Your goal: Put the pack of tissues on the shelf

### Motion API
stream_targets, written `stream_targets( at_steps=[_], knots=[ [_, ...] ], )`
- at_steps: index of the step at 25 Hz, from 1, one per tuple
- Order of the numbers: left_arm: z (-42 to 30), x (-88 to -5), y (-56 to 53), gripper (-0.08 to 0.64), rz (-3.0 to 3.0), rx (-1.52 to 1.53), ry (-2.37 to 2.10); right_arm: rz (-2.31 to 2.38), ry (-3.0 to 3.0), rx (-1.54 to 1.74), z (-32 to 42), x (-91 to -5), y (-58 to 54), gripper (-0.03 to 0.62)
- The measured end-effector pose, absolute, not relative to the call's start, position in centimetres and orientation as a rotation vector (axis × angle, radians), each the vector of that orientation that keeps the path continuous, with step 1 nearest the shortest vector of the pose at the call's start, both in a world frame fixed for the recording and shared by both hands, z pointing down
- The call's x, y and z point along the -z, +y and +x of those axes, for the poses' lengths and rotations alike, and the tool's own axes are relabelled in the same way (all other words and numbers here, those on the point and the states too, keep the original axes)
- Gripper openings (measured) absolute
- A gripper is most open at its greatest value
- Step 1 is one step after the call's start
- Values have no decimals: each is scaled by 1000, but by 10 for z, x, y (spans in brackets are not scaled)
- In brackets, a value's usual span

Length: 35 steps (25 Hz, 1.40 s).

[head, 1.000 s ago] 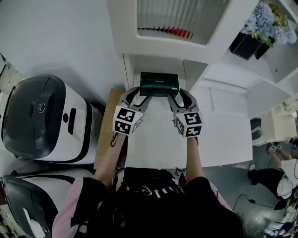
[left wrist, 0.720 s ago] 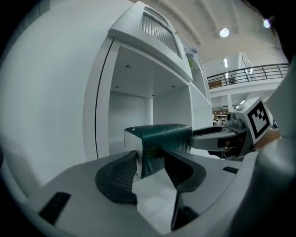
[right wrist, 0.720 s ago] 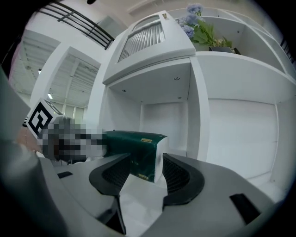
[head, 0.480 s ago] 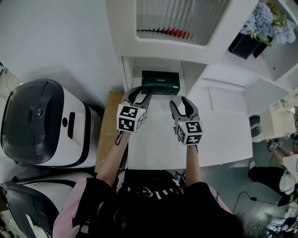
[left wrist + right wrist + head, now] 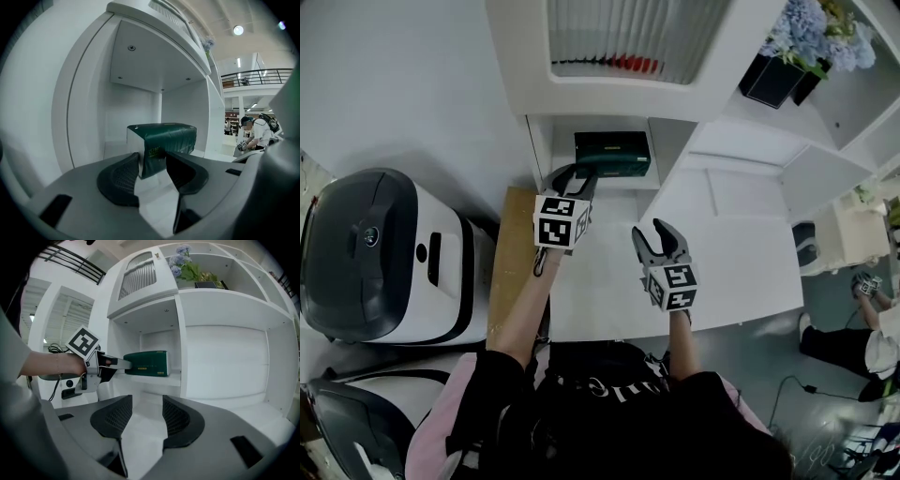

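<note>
While both tongs stand open, one pack sits on the shelf.
Left tongs have just closed a little, yet they hold nothing; their tips are right by the green pack's near end and do not pinch it. Right tongs are wide and empty, farther back over the white table. One pot of blue flowers stands higher up on the right.

Right gripper dropped back to frame centre, off the tissue pack; left gripper eased off too (jaws narrowed, nothing between)
</note>
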<state>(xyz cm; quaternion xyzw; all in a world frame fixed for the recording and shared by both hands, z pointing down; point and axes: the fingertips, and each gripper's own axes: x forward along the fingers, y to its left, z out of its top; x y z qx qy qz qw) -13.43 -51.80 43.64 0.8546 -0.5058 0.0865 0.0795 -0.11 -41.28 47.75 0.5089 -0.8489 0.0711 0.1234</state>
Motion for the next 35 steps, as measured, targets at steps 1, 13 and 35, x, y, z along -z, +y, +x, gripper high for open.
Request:
stream_targets(
  at_steps=[1,13,35],
  knots=[
    [-134,-437,-520,190,2555,-260,-1514,1481,-2475,-214,0,-480,-410,221],
    [-131,-431,-492,190,2589,-148,-1454,1410,-2530,-247,-8,-478,-369,220],
    [-113,-467,-295,190,2629,-222,-1320,1132,-2661,-229,-18,-481,-312,215]
  ],
)
